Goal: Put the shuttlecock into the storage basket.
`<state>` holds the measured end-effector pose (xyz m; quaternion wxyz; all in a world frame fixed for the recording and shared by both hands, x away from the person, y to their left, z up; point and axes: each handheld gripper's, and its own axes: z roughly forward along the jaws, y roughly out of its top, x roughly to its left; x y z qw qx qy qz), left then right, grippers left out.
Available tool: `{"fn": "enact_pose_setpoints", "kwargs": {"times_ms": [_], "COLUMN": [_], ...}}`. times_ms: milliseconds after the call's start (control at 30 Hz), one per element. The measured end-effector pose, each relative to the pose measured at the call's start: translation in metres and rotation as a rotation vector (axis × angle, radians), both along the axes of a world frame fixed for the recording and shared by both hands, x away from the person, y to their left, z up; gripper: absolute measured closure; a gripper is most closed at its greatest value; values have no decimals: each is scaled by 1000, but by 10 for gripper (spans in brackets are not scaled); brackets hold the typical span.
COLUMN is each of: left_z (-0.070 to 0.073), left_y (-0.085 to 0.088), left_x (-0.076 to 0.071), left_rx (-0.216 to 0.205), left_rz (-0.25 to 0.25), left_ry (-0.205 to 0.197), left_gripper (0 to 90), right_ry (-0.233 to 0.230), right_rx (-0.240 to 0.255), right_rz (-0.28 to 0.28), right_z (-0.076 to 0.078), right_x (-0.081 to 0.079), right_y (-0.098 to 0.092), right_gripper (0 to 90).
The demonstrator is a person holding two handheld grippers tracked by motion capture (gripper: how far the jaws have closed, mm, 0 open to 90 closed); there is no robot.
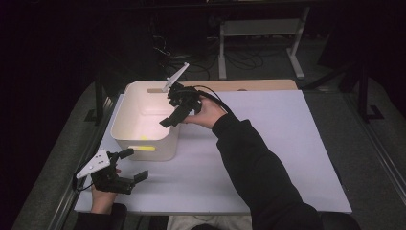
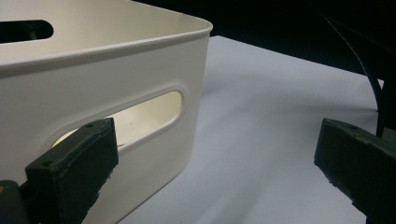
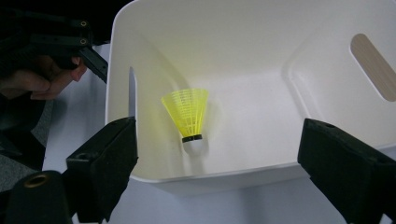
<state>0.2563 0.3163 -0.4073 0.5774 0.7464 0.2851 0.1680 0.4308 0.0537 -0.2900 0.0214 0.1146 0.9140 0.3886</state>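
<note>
Table top point(image 1: 268, 158): flat, matte, pale lilac-white rectangular board with a light wooden strip point(image 1: 258, 85) along its far edge; smooth, unmarked surface.

Bin point(image 1: 125, 129): cream-white, smooth moulded plastic tub, rectangular with rounded corners and a rolled rim; an oblong handle slot is cut in each end wall; it stands upright on the left part of the board.

Sleeve point(image 1: 258, 167): dark, soft fabric, running from the bottom edge up to the right hand point(image 1: 207, 114).

Right gripper point(image 1: 173, 117): black, angular, with a grey three-cornered plate on top and a trailing cable; held over the bin's right rim, tilted down into it; jaws spread wide with nothing between them; blocky, matte pads point(image 3: 105, 158).

Left gripper point(image 1: 134, 165): same build, held low just in front of the bin's near-left corner, apart from the wall; jaws spread wide, nothing pinched; rough-edged pad point(image 2: 79, 163).

Shuttlecock point(image 3: 189, 116): translucent neon-yellow ribbed plastic skirt, flared cone, black band, white rounded cork; it rests cork-down on the bin floor, close to the slotted end wall, untouched by either gripper.
</note>
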Motion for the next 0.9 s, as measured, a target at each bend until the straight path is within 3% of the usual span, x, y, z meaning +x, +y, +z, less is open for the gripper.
{"fn": "enact_pose_setpoints", "kwargs": {"times_ms": [167, 900], "left_z": [0, 0], "left_y": [0, 0], "left_x": [0, 0], "left_rx": [-1, 3], "left_rz": [0, 1], "left_ry": [1, 4], "left_gripper": [0, 0], "right_ry": [-2, -14], "right_rx": [12, 44], "right_rz": [-18, -60], "right_z": [3, 2], "right_x": [0, -5], "right_y": [-9, -39], "right_gripper": [5, 0]}}
